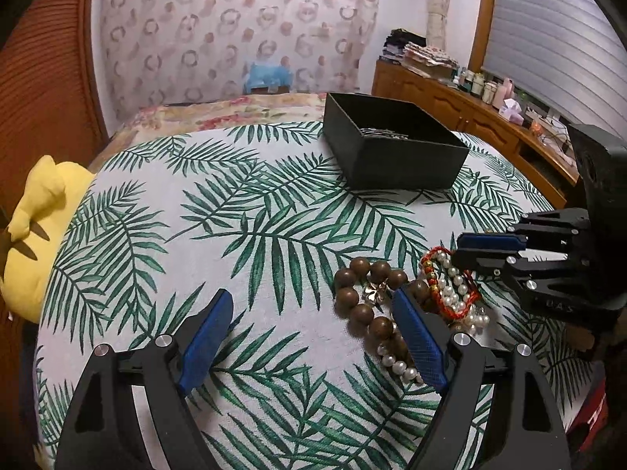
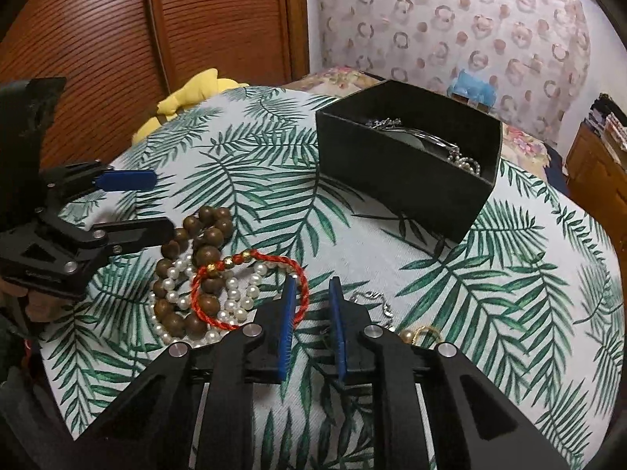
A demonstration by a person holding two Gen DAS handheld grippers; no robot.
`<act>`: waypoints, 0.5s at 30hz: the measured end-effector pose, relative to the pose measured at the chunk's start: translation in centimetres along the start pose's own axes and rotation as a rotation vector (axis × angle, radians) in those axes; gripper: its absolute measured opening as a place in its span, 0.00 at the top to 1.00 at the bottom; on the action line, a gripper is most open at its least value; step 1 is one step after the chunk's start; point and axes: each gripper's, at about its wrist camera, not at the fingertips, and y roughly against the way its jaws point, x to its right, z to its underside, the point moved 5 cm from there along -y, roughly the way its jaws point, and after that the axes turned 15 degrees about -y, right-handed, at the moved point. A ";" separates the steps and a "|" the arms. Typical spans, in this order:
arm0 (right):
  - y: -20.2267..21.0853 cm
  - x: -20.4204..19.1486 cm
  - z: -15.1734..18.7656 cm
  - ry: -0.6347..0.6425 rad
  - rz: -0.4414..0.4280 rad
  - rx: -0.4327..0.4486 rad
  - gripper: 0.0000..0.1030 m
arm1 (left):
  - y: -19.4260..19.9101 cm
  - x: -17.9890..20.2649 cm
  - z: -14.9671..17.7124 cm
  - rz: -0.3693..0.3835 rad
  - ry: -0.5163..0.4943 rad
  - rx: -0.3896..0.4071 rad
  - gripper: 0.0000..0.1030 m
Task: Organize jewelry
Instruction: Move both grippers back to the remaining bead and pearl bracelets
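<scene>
Both jaws gape, left gripper [image 1: 313, 337] beside wooden beads [image 1: 364, 293], right gripper [image 2: 311, 313] straddling red cord [image 2: 250, 290], black box [image 2: 407, 160] beyond.

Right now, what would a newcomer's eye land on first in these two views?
Probably the tangle of bracelets on the palm-leaf cloth: a red cord bracelet lying over white pearls and brown wooden beads. Behind them stands an open black box already holding silvery pieces. The left gripper gapes wide beside the beads, while the right gripper has narrowed at the red cord's edge.
</scene>
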 end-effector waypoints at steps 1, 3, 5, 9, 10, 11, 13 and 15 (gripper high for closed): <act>-0.1 0.1 -0.2 0.010 0.029 0.002 0.82 | 0.0 0.0 0.0 -0.001 0.000 -0.001 0.23; -0.1 0.3 -0.4 0.005 0.028 0.004 0.82 | 0.0 0.0 0.1 -0.001 0.002 -0.003 0.23; 0.0 0.2 -0.4 0.009 0.016 -0.005 0.82 | 0.0 0.0 0.3 0.000 0.002 -0.007 0.23; -0.4 0.0 -0.2 0.044 0.040 -0.021 0.82 | -0.2 -0.1 0.6 0.004 0.007 -0.010 0.23; -0.5 0.0 -0.2 0.051 0.050 -0.023 0.82 | -0.2 -0.2 0.6 0.005 0.010 -0.010 0.23; -0.6 -0.1 -0.2 0.057 0.054 -0.021 0.82 | -0.2 -0.2 0.6 0.006 0.010 -0.010 0.23; -0.8 -0.2 -0.5 0.062 0.055 -0.024 0.83 | -0.2 -0.2 0.6 0.009 0.012 -0.011 0.23; -0.9 -0.3 -0.6 0.072 0.051 -0.026 0.94 | -0.2 -0.2 0.6 0.005 0.010 -0.011 0.23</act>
